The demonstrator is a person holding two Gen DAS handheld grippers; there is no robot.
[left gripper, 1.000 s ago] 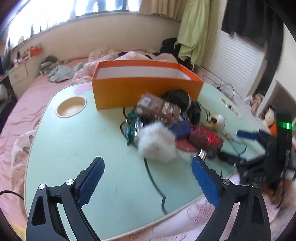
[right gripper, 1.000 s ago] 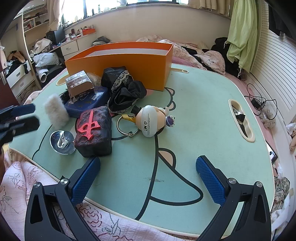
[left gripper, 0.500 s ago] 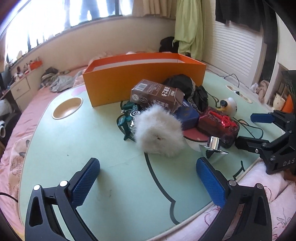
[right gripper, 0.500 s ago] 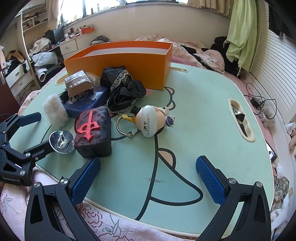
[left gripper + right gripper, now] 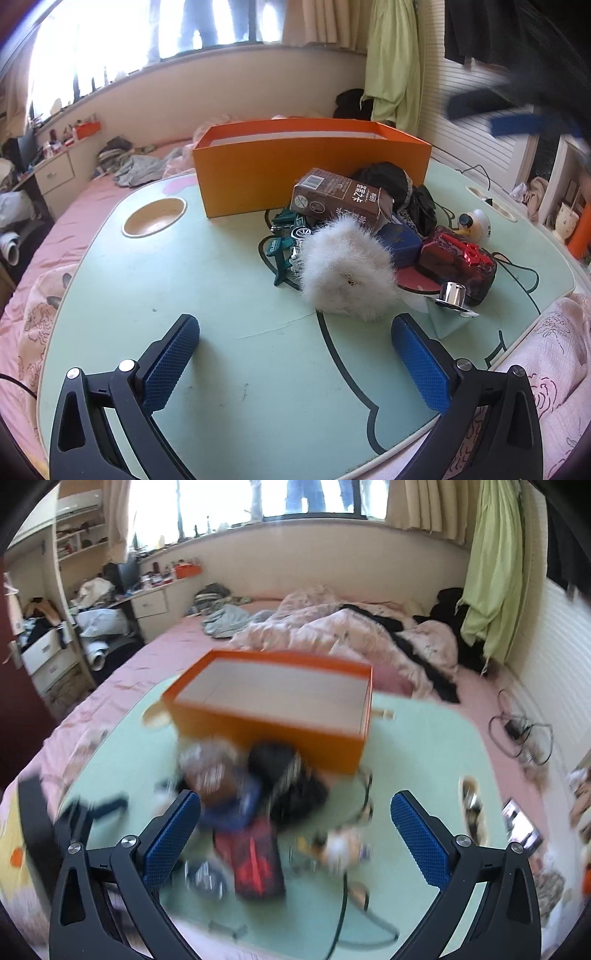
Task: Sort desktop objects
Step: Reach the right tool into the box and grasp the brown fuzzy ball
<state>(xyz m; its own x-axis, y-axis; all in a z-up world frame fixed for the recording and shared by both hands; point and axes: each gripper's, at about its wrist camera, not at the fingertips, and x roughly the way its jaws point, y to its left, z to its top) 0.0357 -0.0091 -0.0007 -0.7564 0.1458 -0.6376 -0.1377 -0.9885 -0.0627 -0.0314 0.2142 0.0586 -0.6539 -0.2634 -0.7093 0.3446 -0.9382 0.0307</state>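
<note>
Pale green table [image 5: 155,295] set on a pink bed [image 5: 92,192]. At far left of the left wrist view, a round cup recess [image 5: 154,217] sunk into the table. Nearer, left gripper [image 5: 295,354] low over bare table, jaws spread wide, nothing between them. Behind, open orange box [image 5: 310,173], upright at the far side. Just in front of the box, a heap: green keyring [image 5: 282,251], brown drink carton [image 5: 340,201] lying on top, white fluffy pompom [image 5: 347,273] nearest the jaws, blue case [image 5: 400,240], black pouch [image 5: 391,181], dark red pouch [image 5: 458,260], shiny metal knob [image 5: 454,295] on its near side, small white duck figure [image 5: 476,221] further right. Right gripper [image 5: 295,830] high over the same heap, much blurred, jaws wide and empty; box interior empty and white seen from there.
</note>
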